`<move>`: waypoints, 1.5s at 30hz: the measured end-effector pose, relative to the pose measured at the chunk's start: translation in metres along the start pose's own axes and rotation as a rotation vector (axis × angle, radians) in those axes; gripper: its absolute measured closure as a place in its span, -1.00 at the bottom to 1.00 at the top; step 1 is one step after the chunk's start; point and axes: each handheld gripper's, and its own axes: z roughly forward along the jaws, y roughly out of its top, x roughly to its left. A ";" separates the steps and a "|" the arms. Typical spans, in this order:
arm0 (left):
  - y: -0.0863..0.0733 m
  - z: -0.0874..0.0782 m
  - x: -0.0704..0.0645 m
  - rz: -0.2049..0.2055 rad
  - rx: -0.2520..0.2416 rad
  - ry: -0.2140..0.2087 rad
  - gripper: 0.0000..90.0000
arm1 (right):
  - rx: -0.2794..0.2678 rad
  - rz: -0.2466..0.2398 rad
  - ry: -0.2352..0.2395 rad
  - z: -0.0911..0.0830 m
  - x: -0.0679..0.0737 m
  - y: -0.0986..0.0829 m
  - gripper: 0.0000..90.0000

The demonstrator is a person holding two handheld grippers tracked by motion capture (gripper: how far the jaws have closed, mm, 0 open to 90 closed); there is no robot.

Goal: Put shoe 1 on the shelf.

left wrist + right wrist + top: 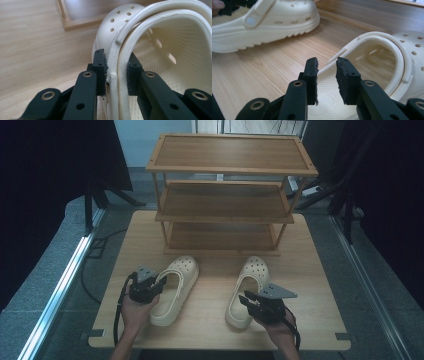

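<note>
Two cream clogs lie on the wooden table [310,270], toes toward the rack. My left gripper [159,287] is shut on the left clog [175,290]. In the left gripper view its jaws [117,72] clamp the side rim and folded strap of that clog [120,20]. My right gripper [246,297] stands at the heel side of the right clog [247,280]. In the right gripper view it [326,67] is open with a narrow gap, the rim of the right clog [407,57] running into the gap unclamped. The left clog [282,17] lies beyond.
A three-tier wooden shoe rack [225,200] stands at the back of the table, its shelves bare. Its bottom frame [75,22] is just past the clogs' toes. Dark curtains and stand legs flank the table; bare tabletop lies between the clogs.
</note>
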 end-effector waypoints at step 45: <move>0.083 0.133 -0.019 -0.053 -0.132 0.133 0.66 | -0.033 0.026 0.011 -0.008 -0.003 0.001 0.57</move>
